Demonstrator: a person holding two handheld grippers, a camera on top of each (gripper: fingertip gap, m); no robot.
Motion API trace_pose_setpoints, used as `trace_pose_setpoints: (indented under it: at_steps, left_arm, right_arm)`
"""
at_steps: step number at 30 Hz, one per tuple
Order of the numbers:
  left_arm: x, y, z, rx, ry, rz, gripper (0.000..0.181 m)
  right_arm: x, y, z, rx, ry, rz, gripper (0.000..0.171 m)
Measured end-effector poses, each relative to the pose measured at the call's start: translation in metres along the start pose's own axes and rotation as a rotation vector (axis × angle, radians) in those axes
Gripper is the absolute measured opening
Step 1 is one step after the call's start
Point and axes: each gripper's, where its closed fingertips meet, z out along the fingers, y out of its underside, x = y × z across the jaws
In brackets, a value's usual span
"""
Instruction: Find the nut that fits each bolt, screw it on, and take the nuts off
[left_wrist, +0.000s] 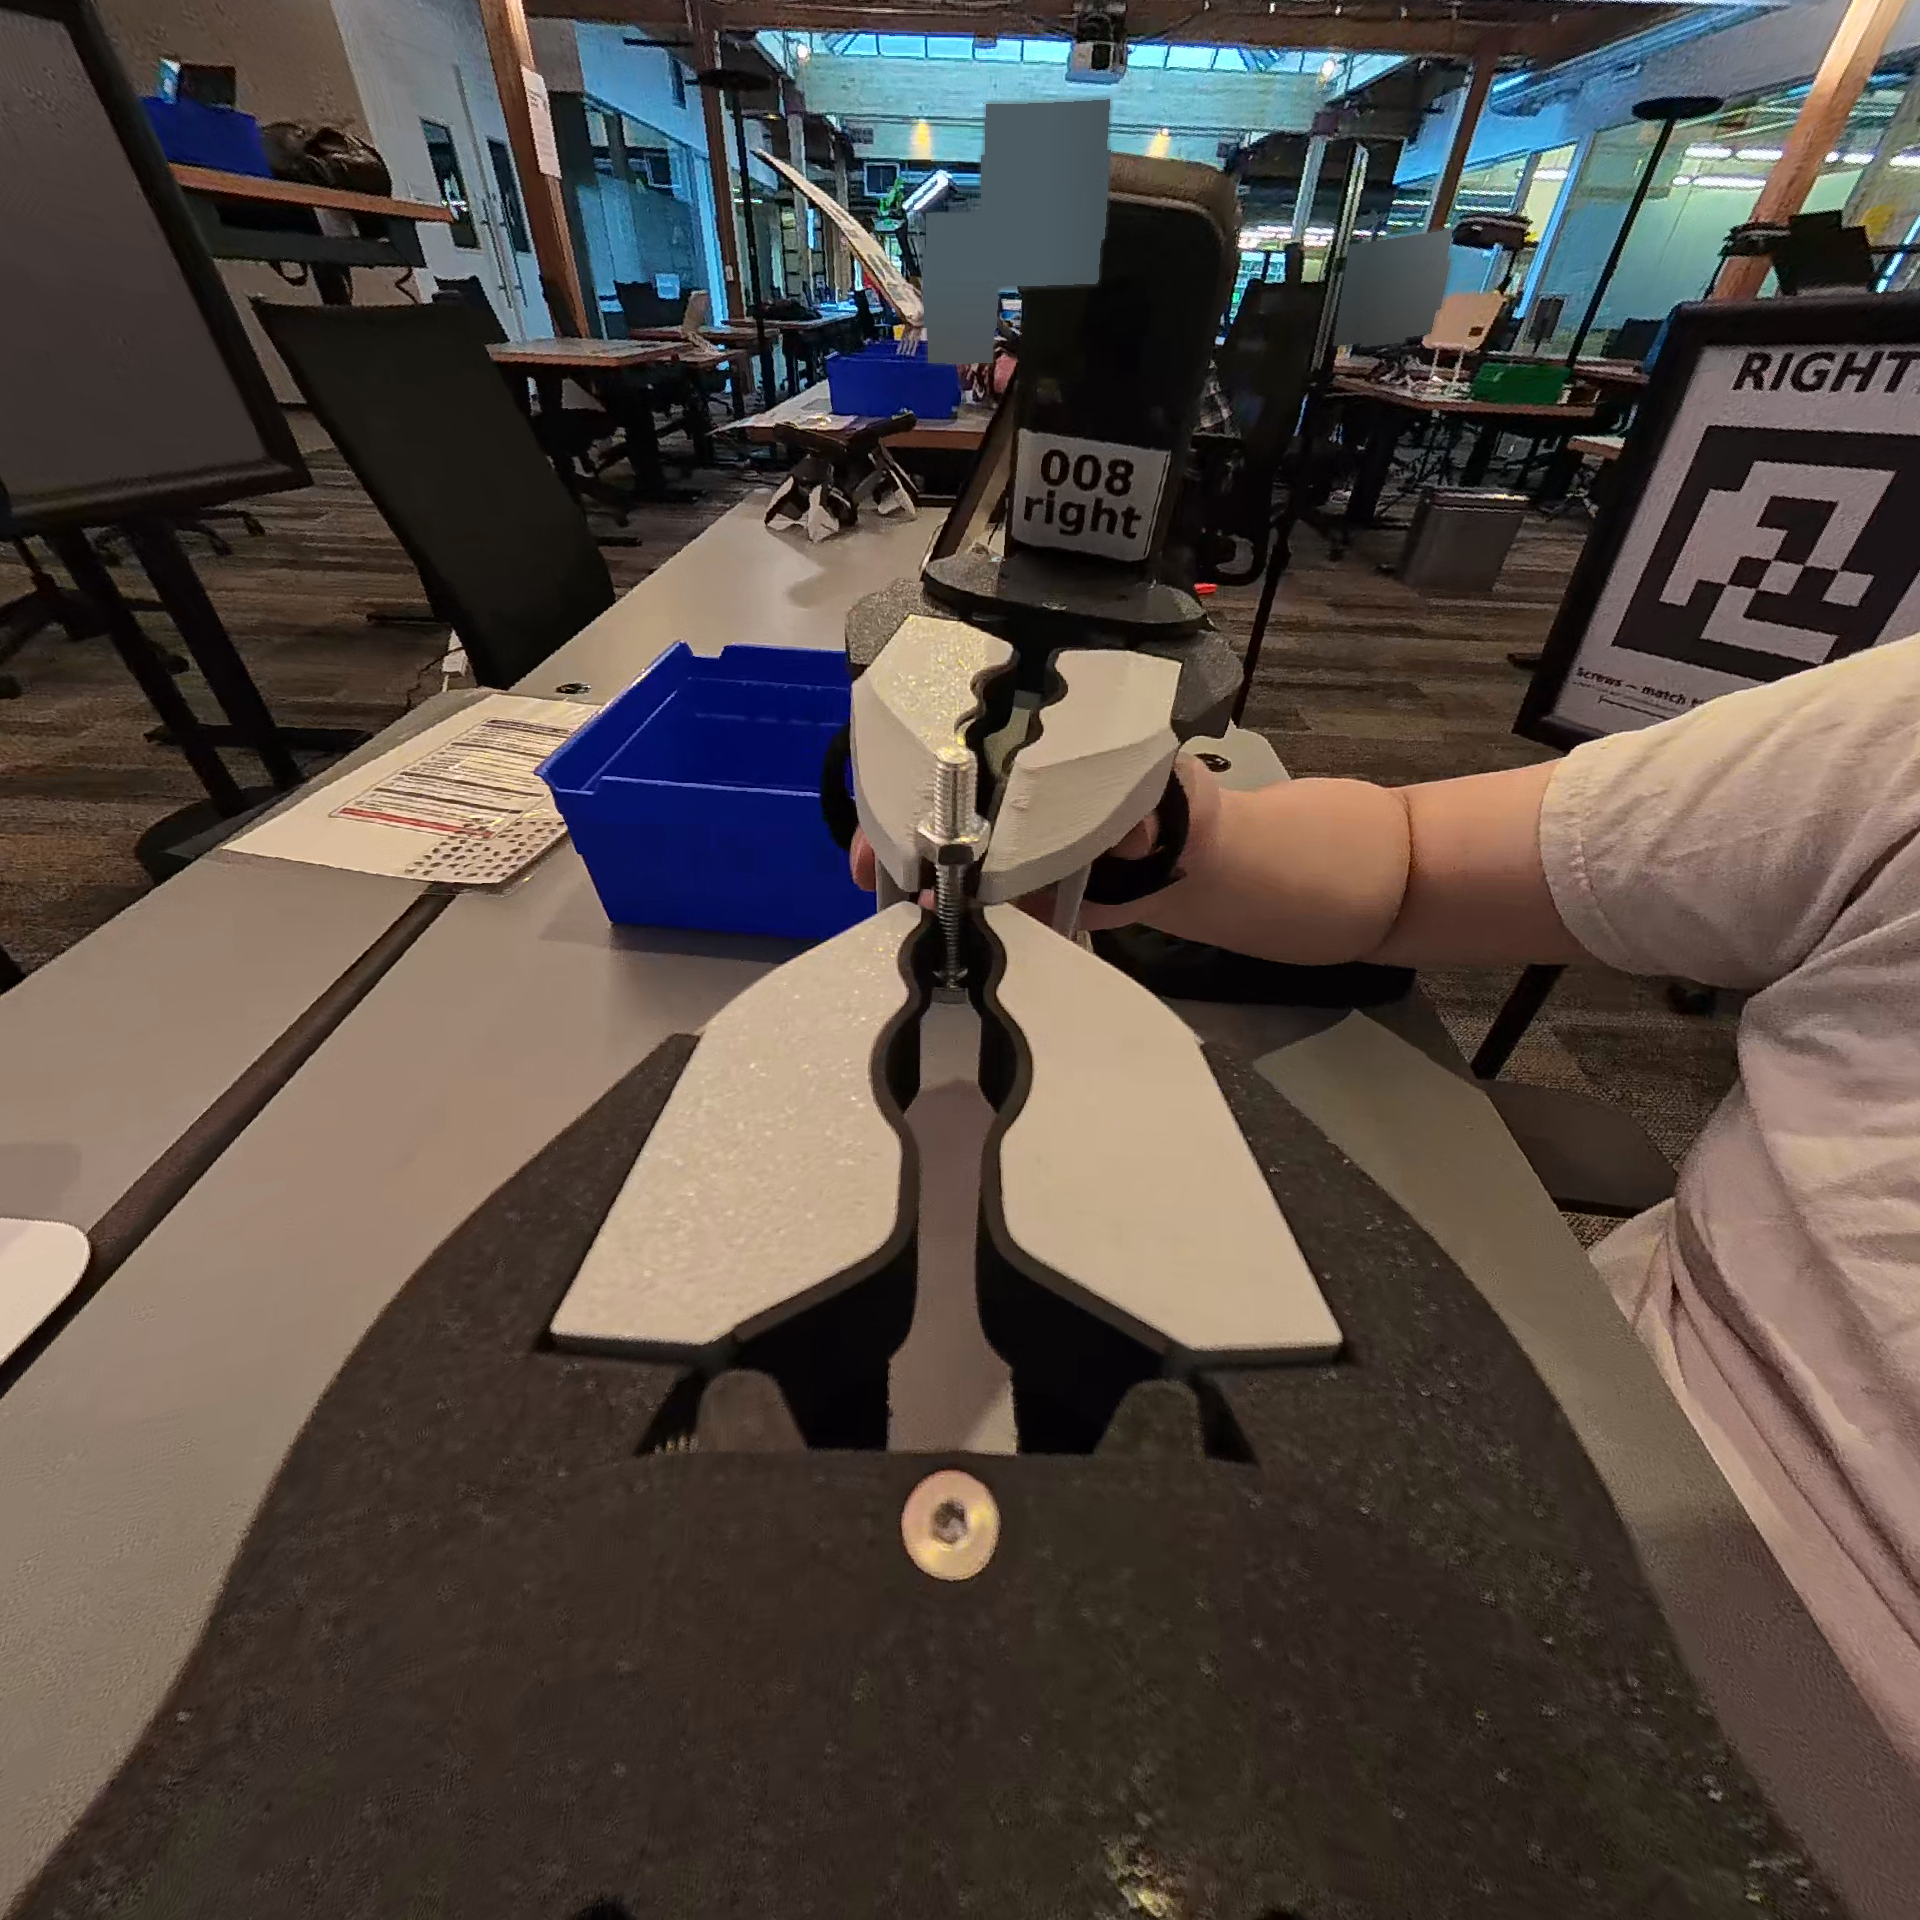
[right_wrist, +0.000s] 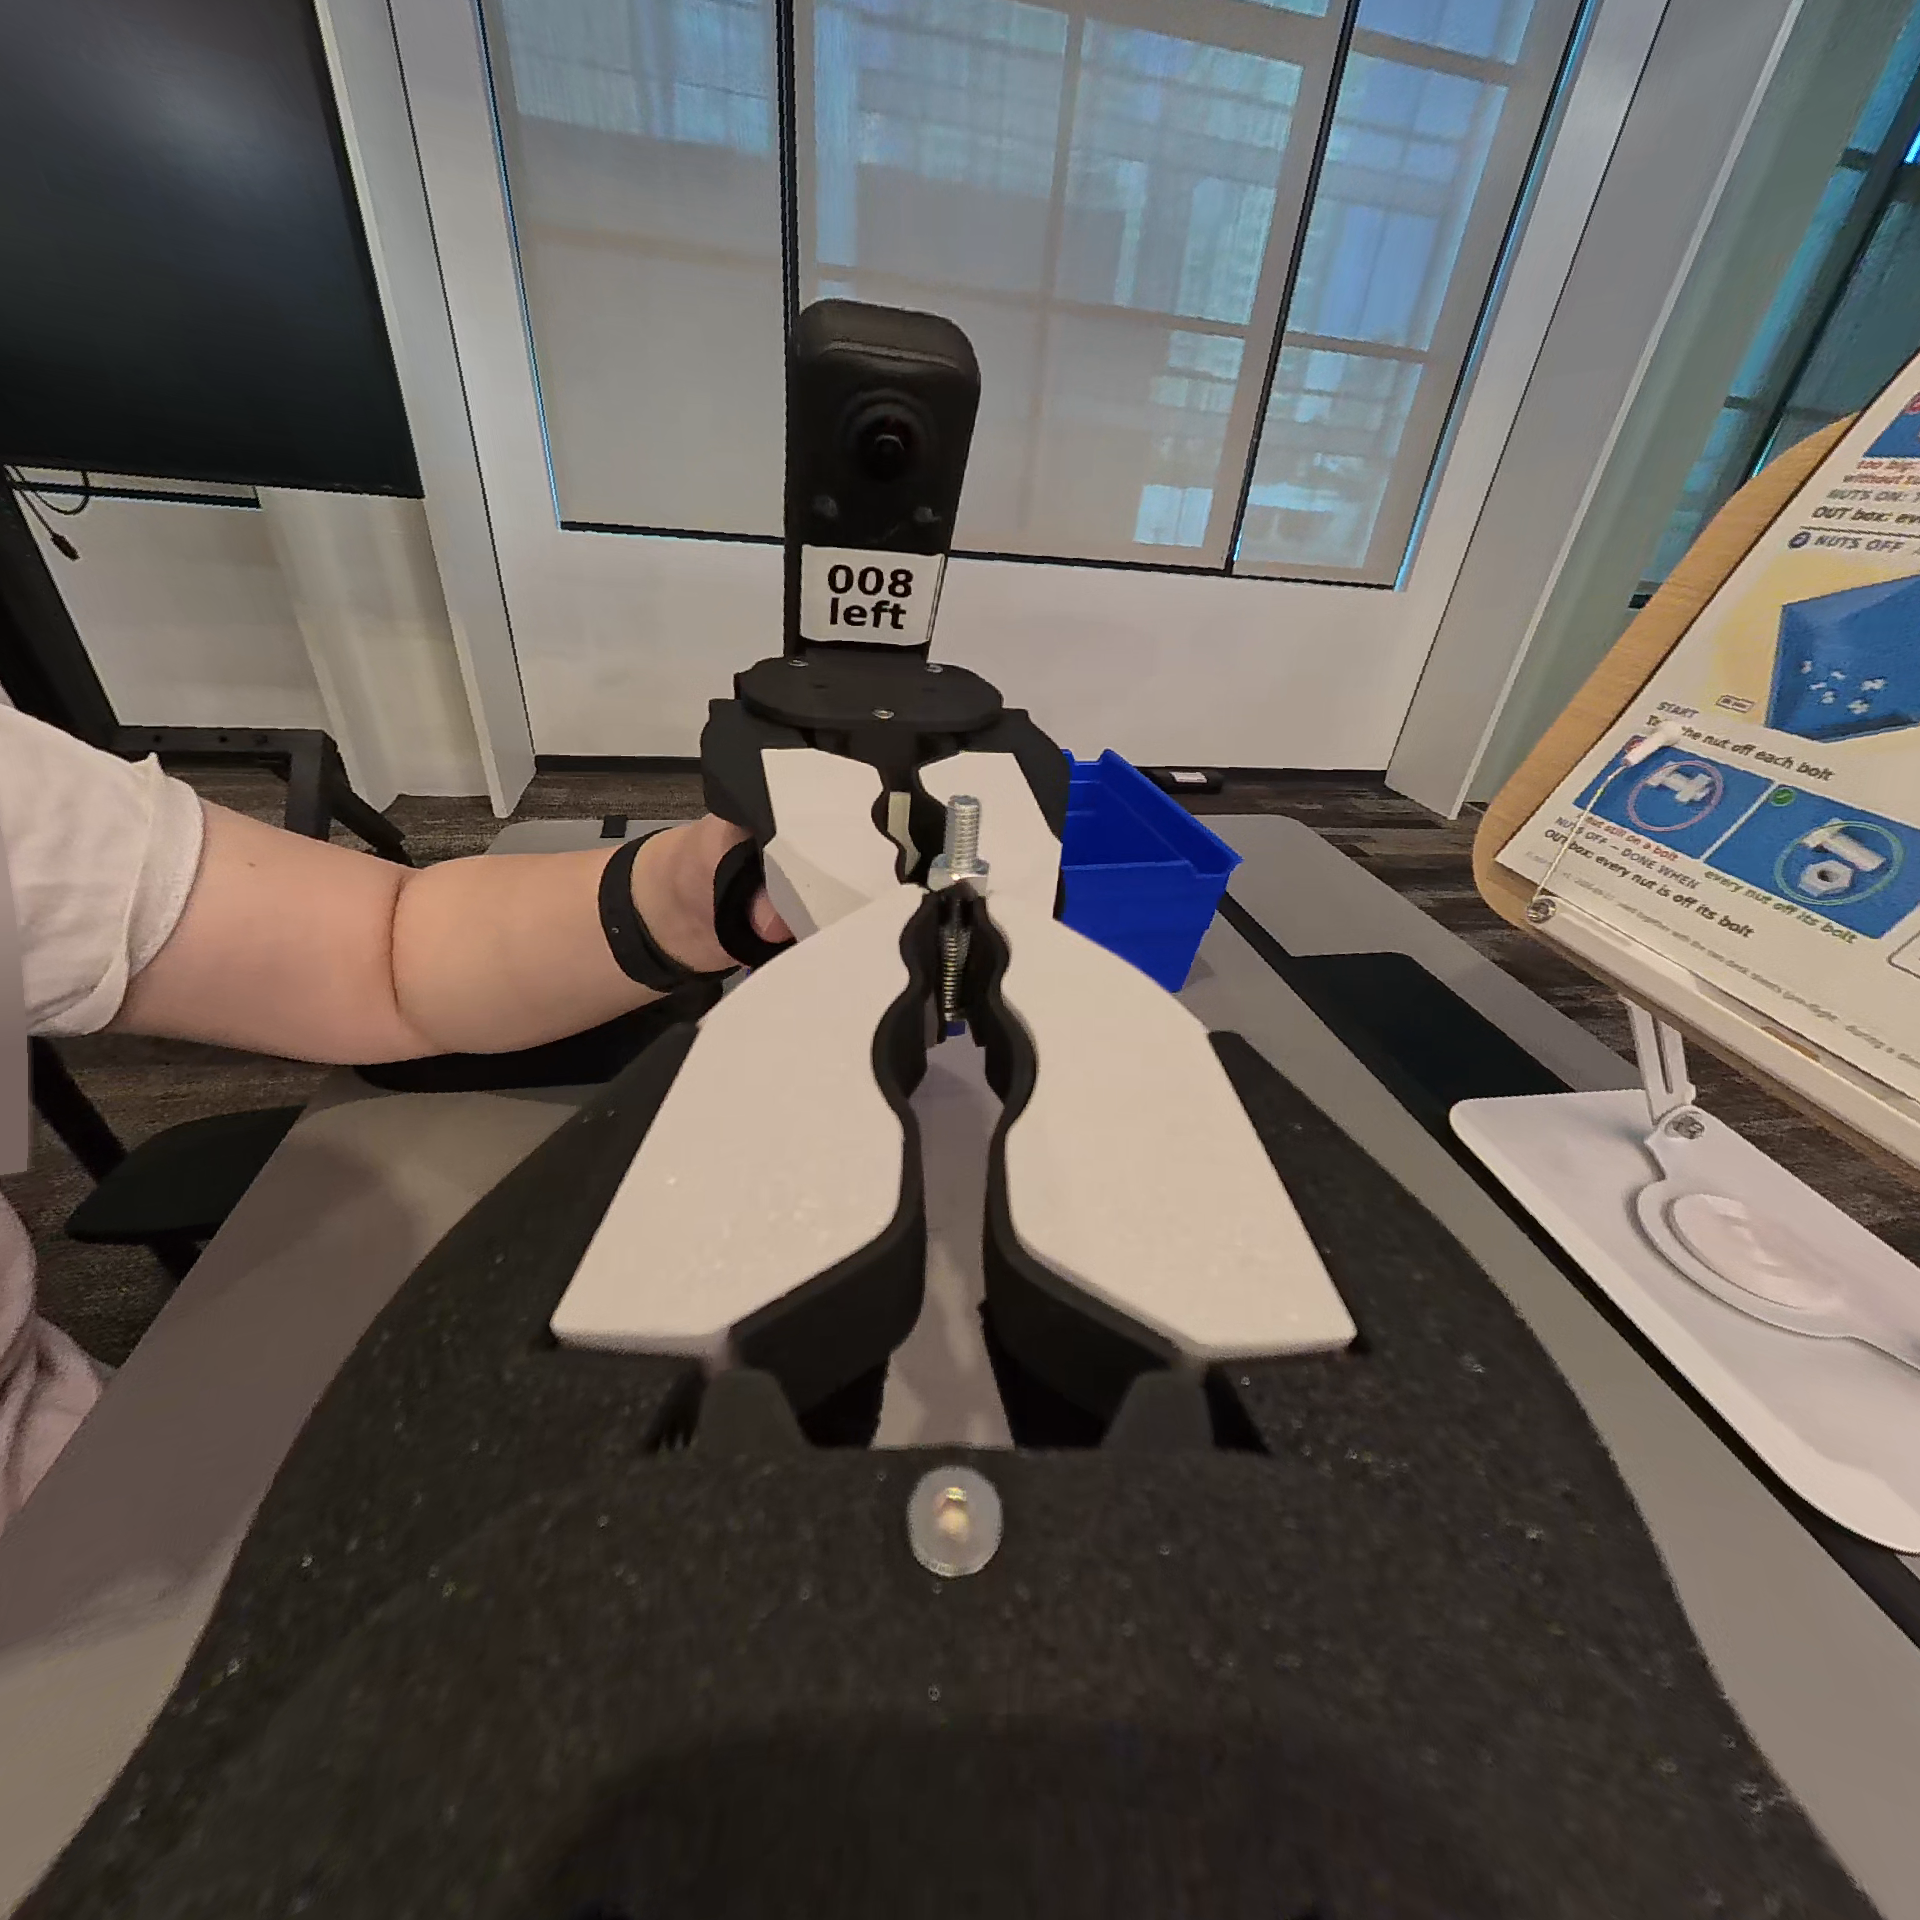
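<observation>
A silver bolt (left_wrist: 955, 774) stands upright between my two grippers, which face each other tip to tip above the grey table (left_wrist: 312, 1039). A silver nut (left_wrist: 951, 854) sits partway down its thread. My left gripper (left_wrist: 951, 920) is shut on the bolt's shaft just below the nut. In the right wrist view, my right gripper (right_wrist: 951, 899) is closed at the nut (right_wrist: 961, 875), with the bolt (right_wrist: 964, 821) sticking up above it. The left gripper (right_wrist: 916, 883) shows opposite there, and the right gripper (left_wrist: 982, 883) shows opposite in the left wrist view. The bolt's lower end is partly hidden by the fingers.
A blue bin (left_wrist: 707, 790) stands on the table behind the grippers and also shows in the right wrist view (right_wrist: 1132, 883). A printed sheet (left_wrist: 457, 779) lies beside it. An instruction board (right_wrist: 1714, 831) on a white stand (right_wrist: 1558, 1164) is at the right. The person's arms (left_wrist: 1351, 873) reach in. Left and right tips are no more than a few centimetres apart.
</observation>
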Motion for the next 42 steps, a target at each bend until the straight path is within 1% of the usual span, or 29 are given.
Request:
trace_pose_setpoints:
  at_steps: [2,4,5,6,9,11,12,14,16,18,21,23,27,30,33,36,38,42]
  left_arm:
    - [0.000,0.000,0.000,-0.005,0.002,-0.002,0.008]
    - [-0.005,0.001,-0.001,-0.021,-0.027,-0.012,0.030]
    - [-0.007,0.002,-0.001,-0.034,-0.043,-0.011,0.037]
    - [-0.009,0.002,-0.003,-0.040,-0.051,-0.008,0.040]
    - [-0.012,-0.002,-0.009,-0.029,-0.065,-0.011,0.038]
    - [-0.015,-0.004,-0.012,-0.024,-0.080,-0.018,0.033]
    - [-0.016,-0.004,-0.013,-0.027,-0.089,-0.022,0.031]
    - [-0.020,-0.004,-0.015,-0.038,-0.109,-0.025,0.030]
    - [-0.021,-0.002,-0.016,-0.059,-0.126,-0.018,0.030]
    - [-0.022,-0.001,-0.017,-0.078,-0.138,-0.004,0.029]
    - [-0.026,0.001,-0.019,-0.096,-0.160,0.012,0.029]
    - [-0.028,0.000,-0.020,-0.089,-0.170,0.002,0.028]
    - [-0.030,0.000,-0.022,-0.076,-0.170,-0.021,0.027]
    - [-0.028,-0.001,-0.022,-0.075,-0.160,-0.018,0.024]
    - [-0.028,0.000,-0.022,-0.086,-0.162,-0.006,0.023]
    - [-0.028,0.000,-0.022,-0.084,-0.161,-0.010,0.023]
    - [-0.028,0.001,-0.021,-0.086,-0.158,-0.012,0.023]
    - [-0.027,0.002,-0.021,-0.095,-0.157,-0.006,0.023]
  right_arm:
    - [0.001,0.001,0.000,-0.002,-0.005,0.012,0.005]
    - [0.004,0.001,-0.002,0.004,-0.005,0.033,0.005]
    - [0.007,0.000,-0.003,0.005,-0.005,0.049,0.005]
    - [0.009,-0.002,-0.006,0.004,-0.005,0.064,0.005]
    - [0.019,-0.012,-0.018,-0.021,0.006,0.093,0.005]
    - [0.026,-0.019,-0.036,-0.114,0.025,0.076,0.005]
    - [0.034,-0.019,-0.049,-0.190,0.070,0.063,0.005]
    - [0.051,-0.009,-0.090,-0.412,0.172,0.084,0.005]
    - [0.077,0.008,-0.146,-0.599,0.367,0.131,0.005]
    - [0.091,0.035,-0.204,-0.781,0.506,0.252,0.005]
    - [0.102,0.086,-0.281,-1.047,0.649,0.452,0.005]
    - [0.105,0.115,-0.308,-1.132,0.668,0.583,0.005]
    - [0.106,0.164,-0.327,-1.215,0.597,0.756,0.005]
    - [0.096,0.189,-0.337,-1.301,0.506,0.811,0.005]
    - [0.093,0.200,-0.342,-1.349,0.462,0.783,0.005]
    - [0.100,0.205,-0.349,-1.374,0.495,0.743,0.005]
    - [0.101,0.208,-0.355,-1.396,0.520,0.755,0.005]
    - [0.101,0.215,-0.363,-1.424,0.517,0.749,0.005]
